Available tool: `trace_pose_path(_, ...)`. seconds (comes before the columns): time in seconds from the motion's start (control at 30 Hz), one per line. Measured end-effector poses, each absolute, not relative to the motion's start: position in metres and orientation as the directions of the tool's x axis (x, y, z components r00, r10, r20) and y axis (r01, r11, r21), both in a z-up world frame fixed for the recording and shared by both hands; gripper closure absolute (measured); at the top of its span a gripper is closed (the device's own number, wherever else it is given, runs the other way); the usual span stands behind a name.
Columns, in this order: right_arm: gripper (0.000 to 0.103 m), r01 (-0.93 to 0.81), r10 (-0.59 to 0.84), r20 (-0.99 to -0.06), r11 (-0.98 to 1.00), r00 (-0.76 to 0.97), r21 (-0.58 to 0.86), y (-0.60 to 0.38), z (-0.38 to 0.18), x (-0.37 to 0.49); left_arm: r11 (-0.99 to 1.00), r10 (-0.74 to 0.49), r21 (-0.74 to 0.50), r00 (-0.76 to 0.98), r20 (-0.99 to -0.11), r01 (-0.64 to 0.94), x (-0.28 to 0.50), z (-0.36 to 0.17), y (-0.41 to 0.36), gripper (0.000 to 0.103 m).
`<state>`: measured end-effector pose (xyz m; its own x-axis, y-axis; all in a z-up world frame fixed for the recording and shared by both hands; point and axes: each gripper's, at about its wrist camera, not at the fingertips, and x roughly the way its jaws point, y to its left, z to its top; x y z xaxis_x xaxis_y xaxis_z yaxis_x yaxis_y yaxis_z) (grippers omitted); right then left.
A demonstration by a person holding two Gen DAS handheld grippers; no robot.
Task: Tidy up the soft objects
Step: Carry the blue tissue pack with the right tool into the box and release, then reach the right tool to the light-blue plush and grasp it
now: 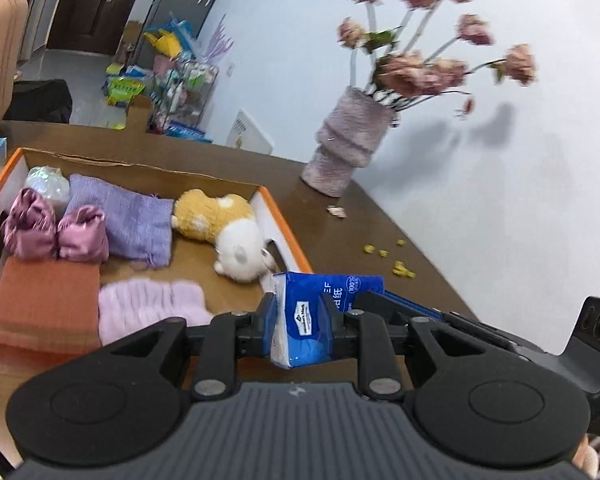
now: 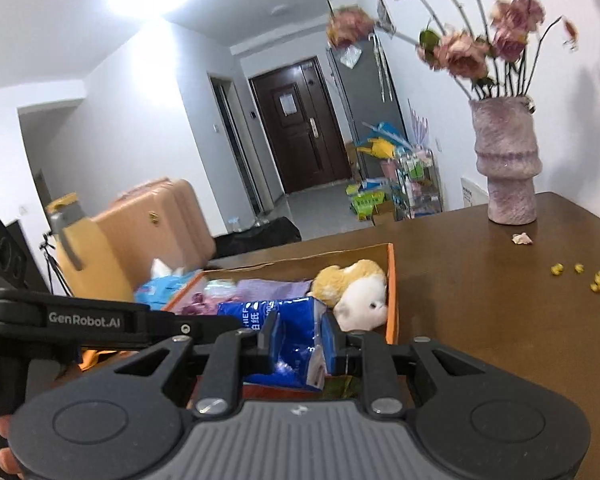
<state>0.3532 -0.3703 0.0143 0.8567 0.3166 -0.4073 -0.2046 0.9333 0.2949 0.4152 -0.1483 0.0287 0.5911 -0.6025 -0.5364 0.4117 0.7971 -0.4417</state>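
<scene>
While both grippers pinch it from opposite ends, the blue plastic pack of tissues (image 1: 324,304) hangs above the near right corner of the box, its long axis running level from the left gripper (image 1: 298,322) across to the right gripper (image 2: 300,340). In the left wrist view the pack's short end sits squeezed between the closed fingers (image 1: 270,312) and its length points away to the right, where the other tool's black fingers clamp the far end. In the right wrist view the same pack stretches away to the left, crumpled where the fingers (image 2: 274,334) press it.

Below lies the shallow cardboard box with orange rim (image 1: 284,220) on the brown wooden bench (image 1: 380,232). From left to right it holds two shiny mauve satin pouches (image 1: 56,228), a rust-orange folded cloth (image 1: 46,296), a crinkled clear wrapped bundle (image 1: 46,184) at the back, a lilac ribbed folded cloth (image 1: 132,220), a pale pink knitted piece (image 1: 152,304) in front, and a yellow-and-white plush toy (image 1: 220,224) lying on its side against the right wall.

Right of the box stand a fuzzy mauve vase (image 1: 348,140) with dried pink flowers (image 1: 420,68), a fallen petal (image 1: 336,211) and yellow crumbs (image 1: 396,260). A light-blue tissue packet (image 2: 164,284) sits outside the box's left edge. Nothing lies between the pack and the box's bare floor beside the toy.
</scene>
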Motion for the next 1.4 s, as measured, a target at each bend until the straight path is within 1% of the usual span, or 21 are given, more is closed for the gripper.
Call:
trace_pose_path(0.17, 0.082, -0.192, 0.293, -0.487, 0.950, 0.823, 0.246, -0.368, -0.004, 0.409, 0.812, -0.583, -0.451, 0.556, -0.593, 0.370, 0.464, 0.000, -0.156, 0.081)
trace_pose_path(0.27, 0.079, -0.185, 0.280, -0.527, 0.956, 0.802, 0.228, -0.366, -0.019, 0.426, 0.813, -0.581, -0.464, 0.529, -0.618, 0.351, 0.478, -0.019, -0.159, 0.080)
trace_pose_path(0.33, 0.078, -0.179, 0.267, -0.538, 0.961, 0.799, 0.210, -0.364, -0.027, 0.429, 0.825, -0.565, -0.450, 0.523, -0.638, 0.342, 0.482, -0.030, -0.161, 0.077)
trace_pose_path(0.37, 0.076, -0.175, 0.257, -0.542, 0.964, 0.800, 0.198, -0.363, -0.030, 0.430, 0.827, -0.562, -0.440, 0.518, -0.645, 0.350, 0.483, -0.034, -0.162, 0.076)
trace_pose_path(0.4, 0.073, -0.171, 0.250, -0.542, 0.966, 0.802, 0.192, -0.363, -0.031, 0.429, 0.828, -0.561, -0.434, 0.515, -0.648, 0.355, 0.483, -0.036, -0.162, 0.074)
trace_pose_path(0.43, 0.072, -0.167, 0.244, -0.538, 0.968, 0.807, 0.189, -0.364, -0.031, 0.428, 0.831, -0.557, -0.431, 0.519, -0.649, 0.352, 0.483, -0.036, -0.161, 0.068)
trace_pose_path(0.5, 0.070, -0.161, 0.236, -0.524, 0.970, 0.818, 0.184, -0.366, -0.027, 0.427, 0.831, -0.556, -0.425, 0.536, -0.635, 0.358, 0.480, -0.030, -0.157, 0.064)
trace_pose_path(0.57, 0.070, -0.154, 0.228, -0.506, 0.971, 0.832, 0.183, -0.369, -0.018, 0.424, 0.833, -0.553, -0.414, 0.560, -0.617, 0.367, 0.474, -0.018, -0.149, 0.064)
trace_pose_path(0.67, 0.069, -0.152, 0.221, -0.477, 0.972, 0.850, 0.179, -0.374, -0.001, 0.414, 0.844, -0.536, -0.380, 0.608, -0.586, 0.379, 0.462, 0.005, -0.135, 0.058)
trace_pose_path(0.77, 0.068, -0.155, 0.213, -0.453, 0.974, 0.866, 0.162, -0.375, 0.019, 0.399, 0.869, -0.495, -0.342, 0.662, -0.563, 0.358, 0.443, 0.030, -0.113, 0.056)
trace_pose_path(0.87, 0.062, -0.157, 0.204, -0.420, 0.977, 0.884, 0.144, -0.374, 0.041, 0.376, 0.896, -0.442, -0.298, 0.718, -0.537, 0.329, 0.416, 0.052, -0.087, 0.047)
trace_pose_path(0.93, 0.061, -0.162, 0.202, -0.396, 0.978, 0.896, 0.132, -0.372, 0.054, 0.357, 0.921, -0.388, -0.237, 0.769, -0.508, 0.308, 0.391, 0.063, -0.071, 0.035)
trace_pose_path(0.97, 0.060, -0.166, 0.203, -0.385, 0.978, 0.900, 0.127, -0.371, 0.061, 0.348, 0.932, -0.361, -0.210, 0.793, -0.491, 0.295, 0.379, 0.067, -0.064, 0.032)
trace_pose_path(1.0, 0.059, -0.172, 0.205, -0.375, 0.978, 0.904, 0.120, -0.369, 0.066, 0.340, 0.940, -0.341, -0.192, 0.810, -0.477, 0.283, 0.369, 0.071, -0.057, 0.027)
trace_pose_path(1.03, 0.059, -0.178, 0.207, -0.364, 0.978, 0.908, 0.112, -0.366, 0.071, 0.331, 0.945, -0.326, -0.176, 0.825, -0.462, 0.275, 0.357, 0.075, -0.051, 0.025)
trace_pose_path(1.1, 0.055, -0.189, 0.210, -0.342, 0.977, 0.916, 0.095, -0.360, 0.081, 0.314, 0.952, -0.305, -0.160, 0.844, -0.441, 0.261, 0.338, 0.085, -0.041, 0.023)
trace_pose_path(1.27, 0.052, -0.202, 0.215, -0.295, 0.977, 0.931, 0.074, -0.344, 0.102, 0.282, 0.953, -0.303, -0.145, 0.873, -0.383, 0.267, 0.300, 0.103, -0.026, 0.018)
trace_pose_path(1.33, 0.048, -0.210, 0.219, -0.279, 0.976, 0.935, 0.062, -0.339, 0.105, 0.269, 0.952, -0.307, -0.138, 0.876, -0.372, 0.274, 0.288, 0.103, -0.023, 0.014)
trace_pose_path(1.4, 0.045, -0.212, 0.221, -0.272, 0.975, 0.937, 0.062, -0.335, 0.102, 0.256, 0.958, -0.288, -0.109, 0.877, -0.385, 0.267, 0.275, 0.097, -0.024, 0.014)
